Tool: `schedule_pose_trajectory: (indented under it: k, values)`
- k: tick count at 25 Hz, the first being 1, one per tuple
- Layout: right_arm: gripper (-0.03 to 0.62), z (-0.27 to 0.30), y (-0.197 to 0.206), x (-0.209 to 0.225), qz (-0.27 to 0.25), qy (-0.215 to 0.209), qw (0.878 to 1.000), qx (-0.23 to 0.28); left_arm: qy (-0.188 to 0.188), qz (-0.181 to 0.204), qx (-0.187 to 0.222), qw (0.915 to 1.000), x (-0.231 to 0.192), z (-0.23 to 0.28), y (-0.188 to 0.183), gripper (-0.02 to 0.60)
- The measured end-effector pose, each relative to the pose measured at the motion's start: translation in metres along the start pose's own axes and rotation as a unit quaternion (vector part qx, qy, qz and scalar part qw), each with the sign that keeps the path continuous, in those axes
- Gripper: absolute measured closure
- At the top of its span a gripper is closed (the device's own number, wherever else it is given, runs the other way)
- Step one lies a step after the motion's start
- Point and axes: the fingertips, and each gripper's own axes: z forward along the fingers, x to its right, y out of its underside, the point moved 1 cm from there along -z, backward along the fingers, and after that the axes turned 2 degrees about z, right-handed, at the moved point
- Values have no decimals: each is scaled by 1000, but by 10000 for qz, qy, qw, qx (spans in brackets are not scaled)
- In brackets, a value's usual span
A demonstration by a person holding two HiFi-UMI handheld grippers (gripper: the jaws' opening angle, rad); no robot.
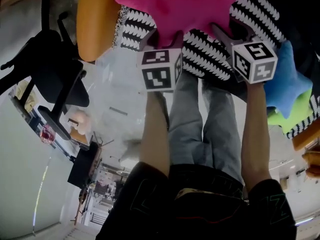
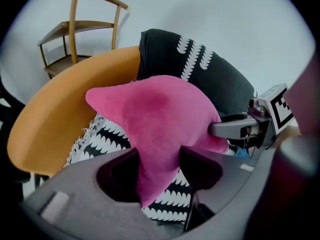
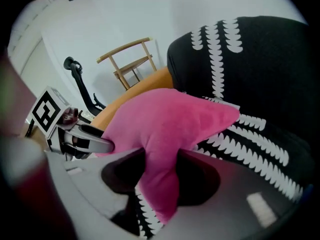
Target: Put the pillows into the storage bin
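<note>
The only markings that can be read are the bold black-and-white square codes on the marker cubes (image 1: 161, 69) of the two grippers; they carry no words. The left gripper (image 2: 159, 166) has its dark jaws closed partway on one arm of the pink star pillow (image 2: 160, 119), and the plush bunches into a narrow fold where the pads squeeze it. The right gripper (image 3: 160, 171) pinches another arm of the same pillow in the same way, the fabric hanging in a soft point below its jaws. In the head view the star stretches between both tools at the far side of the scene, above the person's legs. The pillow is fuzzy, velvety and bright magenta. It sits against a knitted black-and-white scalloped pillow (image 1: 207, 59) with a fringed edge, which rests in a smooth, rounded orange chair shell (image 1: 95, 19). A larger black cushion (image 2: 200, 69) with white scallop rows stands behind. To the right lie a blue star pillow (image 1: 287, 81) and a green one (image 1: 280, 118). A slender wooden chair (image 2: 75, 34) stands by the far wall.
</note>
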Motion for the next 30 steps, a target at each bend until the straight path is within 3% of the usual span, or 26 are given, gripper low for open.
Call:
schedule_pose_trajectory:
  k: [7,15,22,27,30]
  values:
    - [408,-32,17,-27,-781,-305,9962,-238,-292,-862,350,9952,28,-42,49,330]
    - [410,-33,67,-74,-1527,-828,9828,-630,-640,-1810,477,9802,35,-74,136,328]
    - [410,-9,100,-139,-2393,-1306,9580,-892,-954,-2598,723,9582,9,-102,209,328]
    - [410,11,135,-203,-2942,-1737,9303,-1332,-1197,-3419,816,9285,-10,-130,277,327]
    - [410,29,143,-223,-3146,-1844,9200,-1438,-1240,-3593,937,9202,-26,-132,297,325]
